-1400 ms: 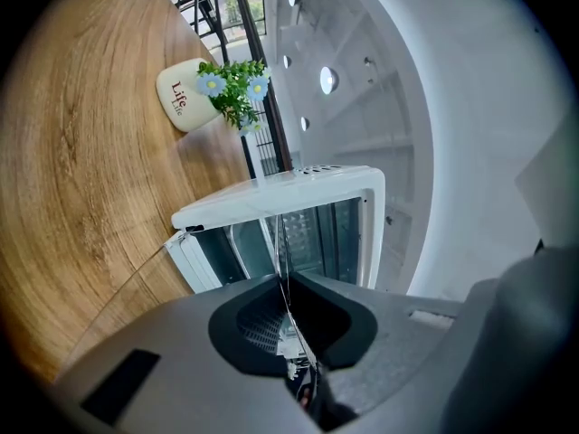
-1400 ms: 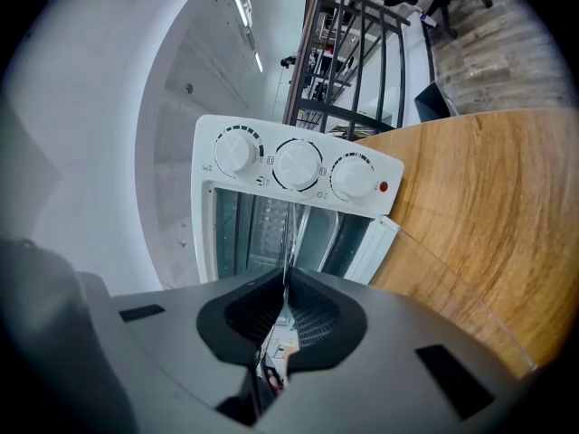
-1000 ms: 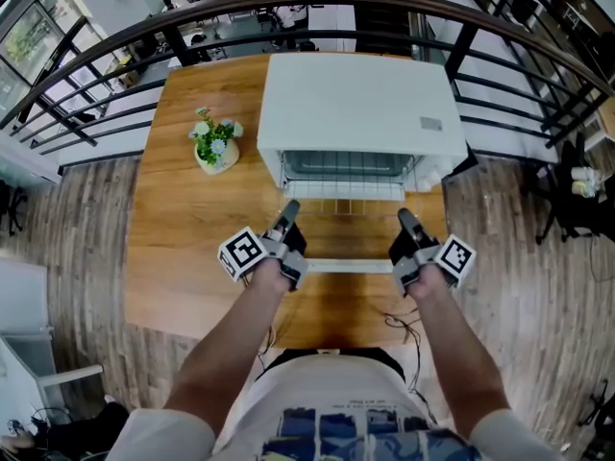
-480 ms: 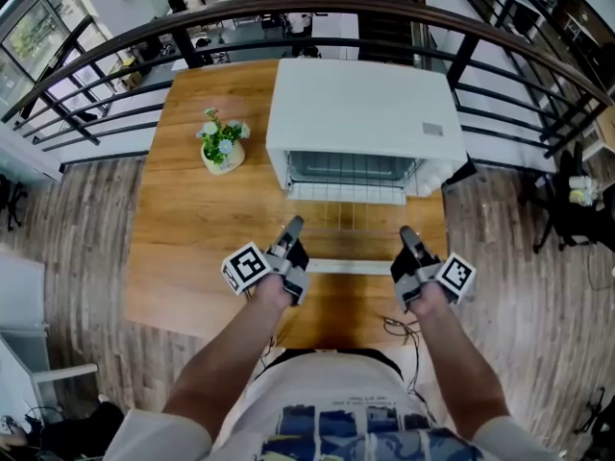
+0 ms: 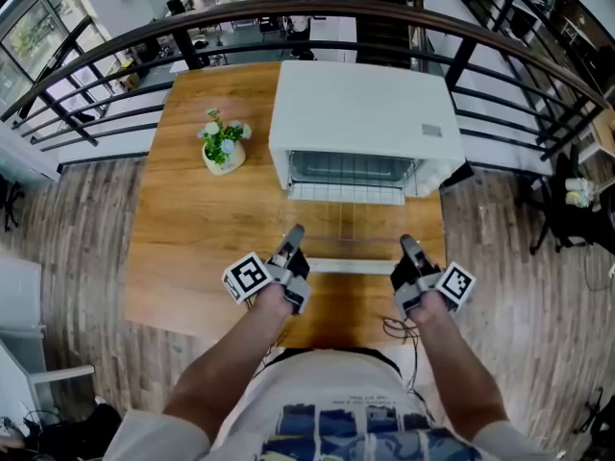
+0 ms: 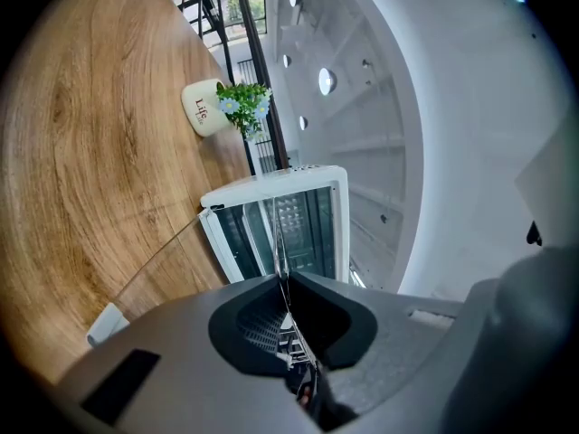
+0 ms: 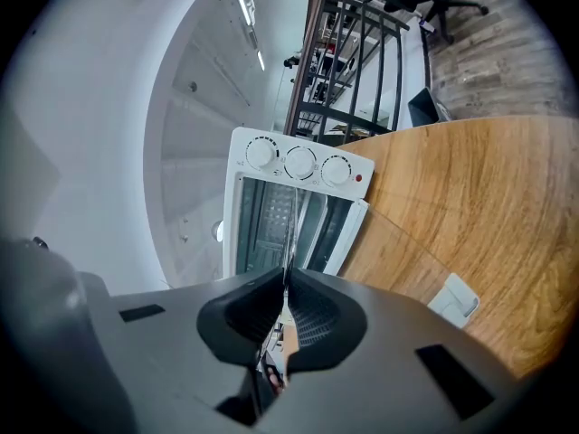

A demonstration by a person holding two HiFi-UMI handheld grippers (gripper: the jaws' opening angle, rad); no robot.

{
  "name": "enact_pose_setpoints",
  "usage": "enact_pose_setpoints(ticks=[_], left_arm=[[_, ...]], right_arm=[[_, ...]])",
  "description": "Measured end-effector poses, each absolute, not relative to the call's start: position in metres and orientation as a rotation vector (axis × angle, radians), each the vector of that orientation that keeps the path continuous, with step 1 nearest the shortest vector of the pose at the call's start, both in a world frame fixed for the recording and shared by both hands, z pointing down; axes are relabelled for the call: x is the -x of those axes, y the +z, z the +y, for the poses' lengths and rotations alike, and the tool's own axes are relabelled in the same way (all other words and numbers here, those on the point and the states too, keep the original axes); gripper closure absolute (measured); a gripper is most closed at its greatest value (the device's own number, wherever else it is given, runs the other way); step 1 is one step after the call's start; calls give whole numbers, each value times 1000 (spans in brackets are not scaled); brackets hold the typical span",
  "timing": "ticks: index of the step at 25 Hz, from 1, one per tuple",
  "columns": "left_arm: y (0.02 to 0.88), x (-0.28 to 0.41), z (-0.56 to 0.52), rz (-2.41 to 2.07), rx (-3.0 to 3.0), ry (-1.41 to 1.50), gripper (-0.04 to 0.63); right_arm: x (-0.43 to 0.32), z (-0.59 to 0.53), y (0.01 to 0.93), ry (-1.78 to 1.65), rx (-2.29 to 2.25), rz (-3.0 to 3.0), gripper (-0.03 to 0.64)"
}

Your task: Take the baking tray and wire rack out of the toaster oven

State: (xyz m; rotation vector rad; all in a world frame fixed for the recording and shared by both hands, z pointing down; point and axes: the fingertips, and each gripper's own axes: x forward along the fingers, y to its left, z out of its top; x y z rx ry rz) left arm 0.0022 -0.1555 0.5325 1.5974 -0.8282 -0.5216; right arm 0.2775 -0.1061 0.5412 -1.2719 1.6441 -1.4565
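Head view first: a boxy white toaster oven (image 5: pixel 360 104) sits at the far side of a warm wood-grain table (image 5: pixel 192 257). Its glass door (image 5: pixel 327 229) is folded down flat toward the person, with a white bar handle (image 5: pixel 351 267) along the near edge. The wire rack (image 5: pixel 346 193) pokes out of the oven mouth as a thin silvery grid over the door. The left gripper (image 5: pixel 293 232) and right gripper (image 5: pixel 405 244) sit at either side of the door, both pointing at the oven, but the wires are too fine here to follow up to them. A small cream pot (image 5: pixel 222 147) of green sprigs and little flowers stands left of the oven, with a dark curved railing (image 5: pixel 125 41) behind.

In the left gripper view the ribbed black pads are pressed together on the rack's thin wire edge (image 6: pixel 277 233), which is seen edge-on and runs straight into the dark cavity.

The right gripper view is the same deal, with the pads pinched on a fine wire (image 7: pixel 293 233) leading to the opening. Three round white knobs (image 7: pixel 299 162) are lined up on the oven's front.

I can't pick out the baking tray in the dark interior.
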Motion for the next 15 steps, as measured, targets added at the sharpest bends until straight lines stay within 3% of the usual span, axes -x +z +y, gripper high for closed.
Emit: enact_pose_setpoints(ticks=[15], left_arm=[[538, 5, -133, -816, -1606, -511, 589]], right_arm=[[-268, -78, 540, -1453, 1255, 1657, 606]])
